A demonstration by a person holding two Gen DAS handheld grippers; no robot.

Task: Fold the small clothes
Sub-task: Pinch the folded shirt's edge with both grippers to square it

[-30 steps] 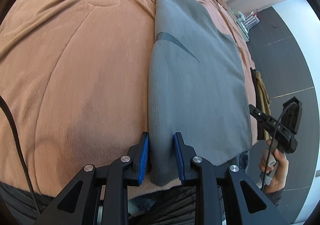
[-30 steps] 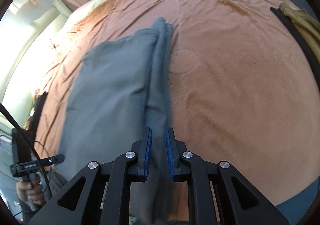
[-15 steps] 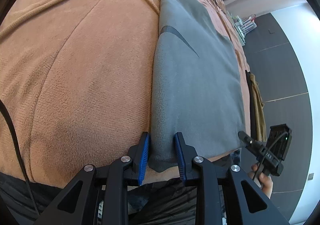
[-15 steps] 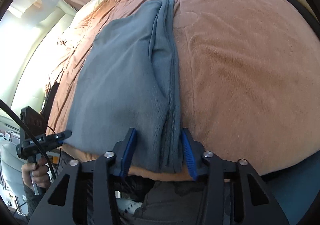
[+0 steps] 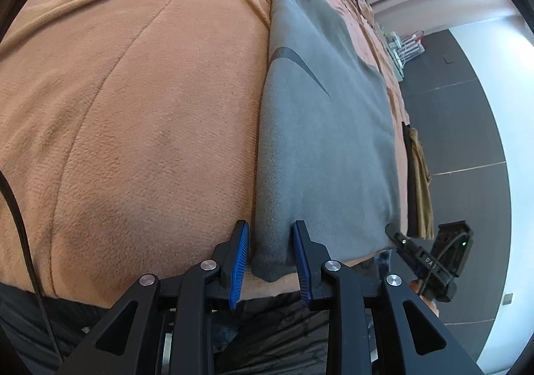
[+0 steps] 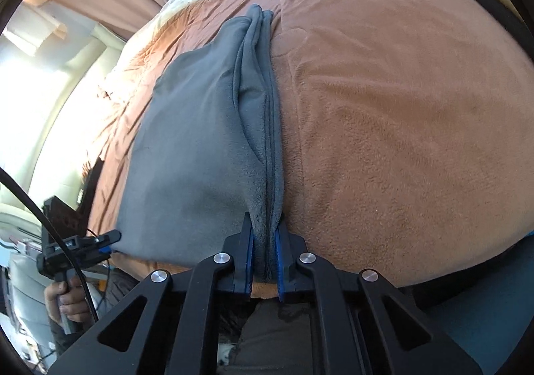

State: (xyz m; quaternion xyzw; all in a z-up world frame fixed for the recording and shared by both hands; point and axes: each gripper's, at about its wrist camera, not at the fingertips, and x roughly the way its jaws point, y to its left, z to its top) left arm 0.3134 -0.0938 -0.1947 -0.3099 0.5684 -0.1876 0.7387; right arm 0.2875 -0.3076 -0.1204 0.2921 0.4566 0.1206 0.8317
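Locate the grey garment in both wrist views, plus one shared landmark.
Left wrist: grey garment runs from centre bottom to upper right; its near left corner lies between the left gripper fingers.
Right wrist: it sits centre-left; its layered right edge is pinched by the closing right gripper.
Shared landmark: the orange blanket underneath.

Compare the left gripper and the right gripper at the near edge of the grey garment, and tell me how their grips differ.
The left gripper straddles the grey garment at its smooth folded edge, a gap showing beside one pad; the right gripper is closing with the layered open edges between its pads. The left's jaws stand wider than the right's. Both have blue pads and sit at the garment's near end on the orange blanket.
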